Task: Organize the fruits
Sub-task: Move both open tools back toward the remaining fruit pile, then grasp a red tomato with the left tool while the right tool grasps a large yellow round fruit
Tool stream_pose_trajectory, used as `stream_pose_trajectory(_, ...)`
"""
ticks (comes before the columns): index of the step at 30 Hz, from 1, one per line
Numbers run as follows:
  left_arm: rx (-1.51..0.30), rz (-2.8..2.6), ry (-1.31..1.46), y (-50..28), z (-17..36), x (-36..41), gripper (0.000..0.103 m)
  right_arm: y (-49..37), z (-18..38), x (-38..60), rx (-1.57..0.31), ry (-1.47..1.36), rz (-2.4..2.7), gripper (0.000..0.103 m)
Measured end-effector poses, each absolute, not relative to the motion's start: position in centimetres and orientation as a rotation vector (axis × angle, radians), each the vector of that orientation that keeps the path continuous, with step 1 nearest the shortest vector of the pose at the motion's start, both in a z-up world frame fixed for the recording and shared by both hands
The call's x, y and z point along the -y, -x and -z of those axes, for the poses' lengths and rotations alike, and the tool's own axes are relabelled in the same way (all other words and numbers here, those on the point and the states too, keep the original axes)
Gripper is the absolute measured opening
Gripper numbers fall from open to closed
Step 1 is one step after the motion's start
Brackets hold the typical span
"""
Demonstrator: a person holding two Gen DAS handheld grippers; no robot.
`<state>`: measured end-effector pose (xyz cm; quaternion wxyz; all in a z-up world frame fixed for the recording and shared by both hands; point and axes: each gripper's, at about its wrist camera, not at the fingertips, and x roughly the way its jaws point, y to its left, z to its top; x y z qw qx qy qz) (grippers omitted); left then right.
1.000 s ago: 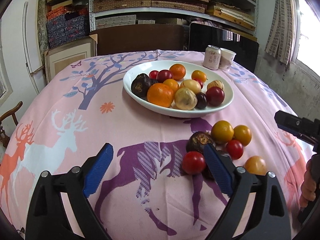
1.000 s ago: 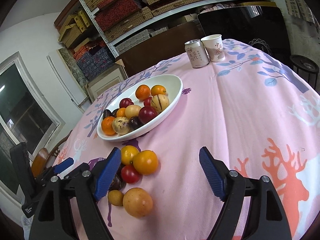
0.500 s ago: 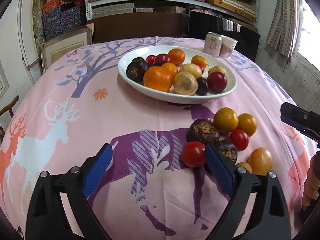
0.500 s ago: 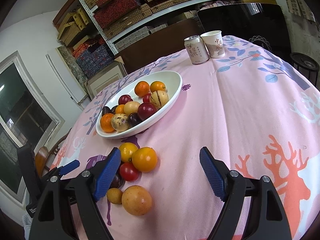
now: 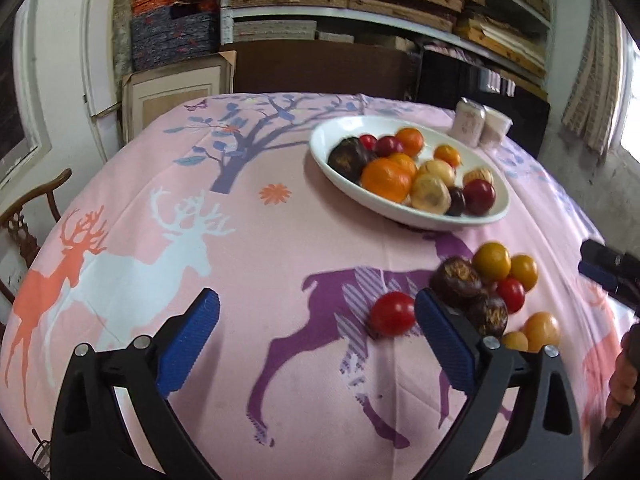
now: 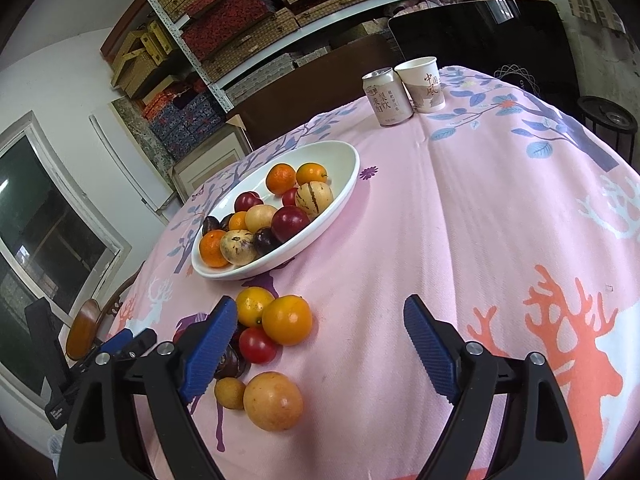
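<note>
Left gripper (image 5: 316, 336) had just spread wide over the table (image 5: 280, 248) — red fruit (image 5: 392, 314) lay between its jaws, untouched; right gripper (image 6: 320, 344) was also gaping, empty, beside the loose fruit pile (image 6: 276, 320) near the white bowl (image 6: 344, 184)

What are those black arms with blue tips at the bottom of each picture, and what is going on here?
They are two hand-held grippers, one in each of a person's hands; each carries a camera looking along its fingers. One picture is from the left gripper, the other from the right gripper. Both have just been opening and hold nothing. On the pink tablecloth stands a white bowl of fruit, with loose fruit in front of it, including a red one by the left gripper. A can and a paper cup stand behind.
</note>
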<state>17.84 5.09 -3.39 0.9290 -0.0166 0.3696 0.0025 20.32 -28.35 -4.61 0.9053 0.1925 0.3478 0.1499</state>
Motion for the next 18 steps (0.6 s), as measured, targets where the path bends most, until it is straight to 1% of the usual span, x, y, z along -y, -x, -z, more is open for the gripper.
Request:
stream_pose_trajectory(4,-0.768,0.013,-0.081,-17.7,4.0,-2.8,0.096,-20.3,4.6,28.3,-0.719,-0.393,-0.308,0.086)
stream_pose_trajectory(8,-0.771,0.031,-0.081,-17.7,4.1,-2.7,0.096,-20.3,4.6,28.4,-0.719,-0.391,-0.305,0.086)
stream_pose_trajectory(9,-0.777,0.041,-0.073,-17.7,4.2,-2.8,0.092,-20.3,4.7,28.3,-0.720,-0.390,-0.306,0.086)
stream_pose_trajectory(10,-0.785,0.057,-0.064,-17.8,4.3,-2.8,0.082,-20.3,4.7,28.3,-0.721,-0.388,-0.307,0.086)
stream_pose_trajectory(13,-0.822,0.110,-0.056,-18.1,4.8,-2.5,0.067,-20.3,4.7,28.3,-0.724,-0.388,-0.306,0.086)
stream_pose_trajectory(15,-0.826,0.135,-0.055,-18.1,4.9,-2.3,0.063,-20.3,4.7,28.3,-0.726,-0.390,-0.305,0.086)
stream_pose_trajectory(17,-0.831,0.151,-0.050,-18.2,5.0,-2.1,0.062,-20.3,4.7,28.3,-0.725,-0.388,-0.306,0.086)
stream_pose_trajectory(18,-0.840,0.166,-0.041,-18.4,5.1,-2.1,0.060,-20.3,4.7,28.3,-0.725,-0.386,-0.306,0.086)
